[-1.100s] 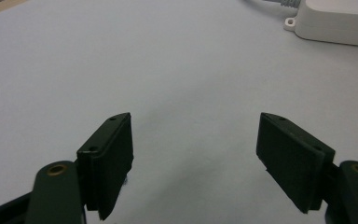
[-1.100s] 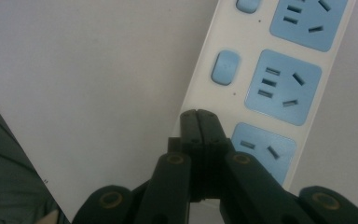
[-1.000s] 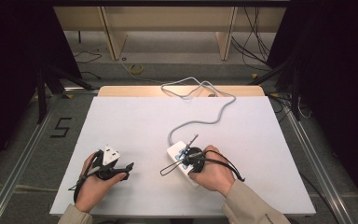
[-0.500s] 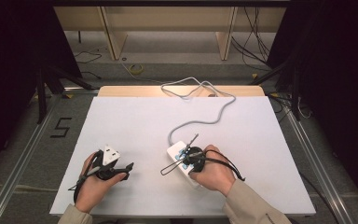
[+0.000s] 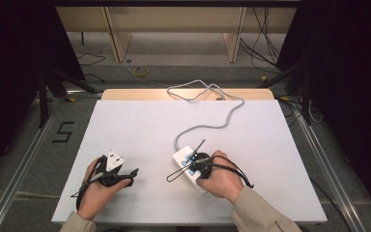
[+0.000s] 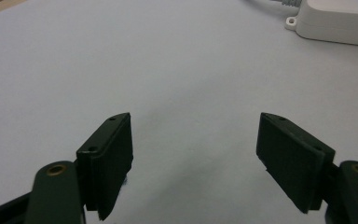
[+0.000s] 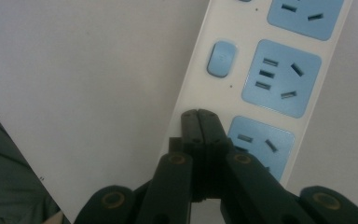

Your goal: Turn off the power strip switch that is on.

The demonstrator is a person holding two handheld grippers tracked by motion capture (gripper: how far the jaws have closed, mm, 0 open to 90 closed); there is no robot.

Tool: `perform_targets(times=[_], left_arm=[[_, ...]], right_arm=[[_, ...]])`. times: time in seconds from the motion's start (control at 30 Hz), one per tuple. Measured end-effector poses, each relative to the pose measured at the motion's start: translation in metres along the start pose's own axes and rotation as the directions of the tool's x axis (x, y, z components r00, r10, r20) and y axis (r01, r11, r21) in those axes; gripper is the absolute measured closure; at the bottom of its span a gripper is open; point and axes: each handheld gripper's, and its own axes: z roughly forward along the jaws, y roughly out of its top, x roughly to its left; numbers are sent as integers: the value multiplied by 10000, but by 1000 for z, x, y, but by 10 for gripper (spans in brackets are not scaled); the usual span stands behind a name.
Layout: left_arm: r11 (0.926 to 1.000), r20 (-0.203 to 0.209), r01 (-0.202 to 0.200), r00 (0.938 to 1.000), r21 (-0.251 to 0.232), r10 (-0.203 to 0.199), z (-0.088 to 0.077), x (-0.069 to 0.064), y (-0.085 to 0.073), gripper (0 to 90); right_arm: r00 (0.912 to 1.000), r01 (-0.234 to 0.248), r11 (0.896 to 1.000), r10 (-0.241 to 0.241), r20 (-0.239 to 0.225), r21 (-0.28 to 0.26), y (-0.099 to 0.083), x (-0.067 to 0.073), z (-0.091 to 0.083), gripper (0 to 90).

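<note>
A white power strip point(image 5: 182, 156) with blue sockets lies on the white table, and its grey cable point(image 5: 222, 121) snakes toward the far edge. My right gripper point(image 5: 193, 164) points down over the strip's near part. In the right gripper view its jaws point(image 7: 198, 115) are shut together with nothing between them, tips at the strip's point(image 7: 242, 51) left edge beside a blue socket and below a blue button point(image 7: 221, 58). My left gripper point(image 5: 131, 174) rests low on the table to the left. Its jaws point(image 6: 196, 135) stand wide open over bare tabletop, with the strip's end point(image 6: 335, 21) at the upper right.
The white table top point(image 5: 140, 125) stretches between and beyond both hands. A wooden strip point(image 5: 125, 94) runs along its far edge. Cables lie on the floor point(image 5: 140, 71) past the table, and metal rails point(image 5: 24, 159) flank both sides.
</note>
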Motion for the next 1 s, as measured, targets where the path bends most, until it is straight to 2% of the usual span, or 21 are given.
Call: perform_targets(times=[0.2,1.0], left_arm=[[10000,27,16,10000,24,-16,1,0,0,269],[10000,69,44,10000,55,-45,2,0,-1,270]], right_arm=[[9999,133,9999,-133,98,-83,-1,1,0,900],[10000,23,9996,-25,-74,-297,-4,0,-2,900]])
